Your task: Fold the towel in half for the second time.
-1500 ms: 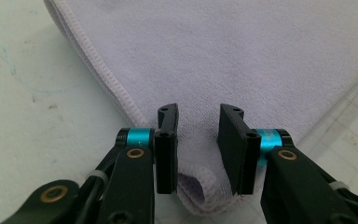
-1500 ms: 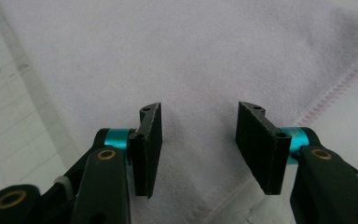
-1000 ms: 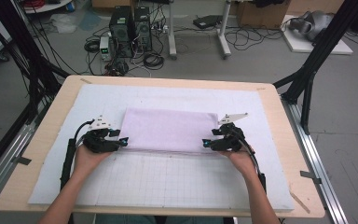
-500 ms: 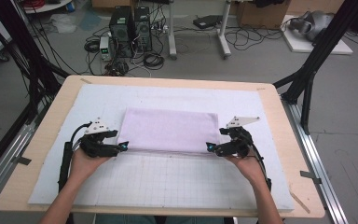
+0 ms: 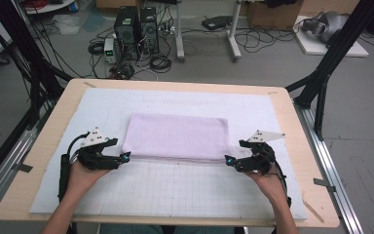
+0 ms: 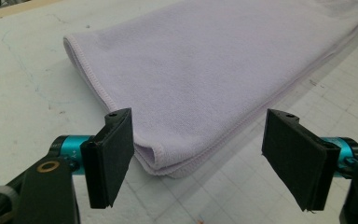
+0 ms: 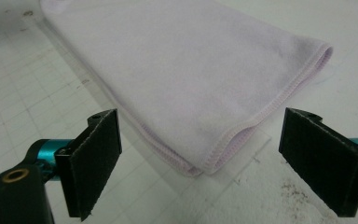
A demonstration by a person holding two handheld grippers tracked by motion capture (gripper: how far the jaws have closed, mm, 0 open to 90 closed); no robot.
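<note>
Towel lies folded mid-frame; I've drawn my left gripper and right gripper back off its lower corners. Both jaws stand apart, empty, so this fold probably looks finished.

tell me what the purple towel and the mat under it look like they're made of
The towel looks like soft matte microfibre or terry: fine fuzzy nap and a stitched hem along its edges. The mat looks like a smooth, faintly scuffed white plastic or rubber sheet with a printed grid; which one is unclear.
</note>
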